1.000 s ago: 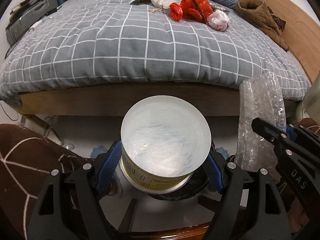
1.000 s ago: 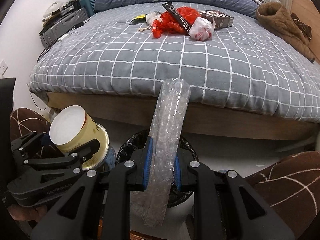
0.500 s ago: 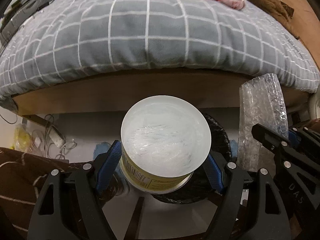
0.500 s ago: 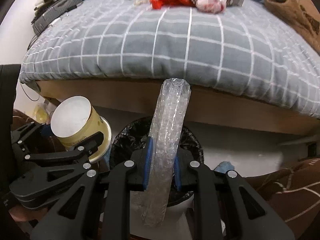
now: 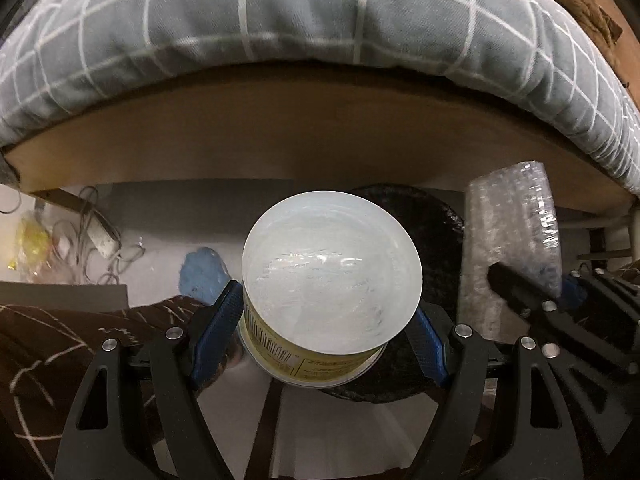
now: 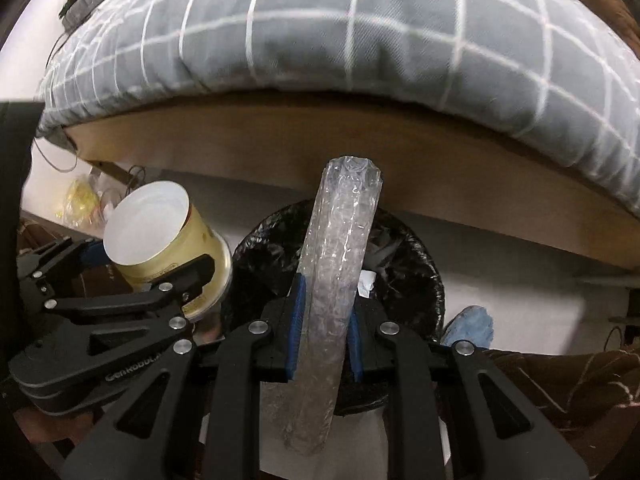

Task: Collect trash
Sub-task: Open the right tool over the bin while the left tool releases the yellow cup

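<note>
Left gripper [image 5: 330,320] squeezes a yellow tub [image 5: 320,304] with its blue pads. Right gripper [image 6: 322,340] pinches a bubble wrap roll [image 6: 336,280] tight. Both are above the black trash bin [image 6: 416,256], which sits on the floor beside the bed [image 6: 320,40].

The left tongs [image 5: 330,320] clamp a yellow tub [image 5: 332,280], its white inside facing the camera, above a black-lined bin [image 5: 436,240]. At right, the right tongs [image 5: 532,292] pinch bubble wrap [image 5: 508,224], below the grey checked bed [image 5: 320,20].
</note>
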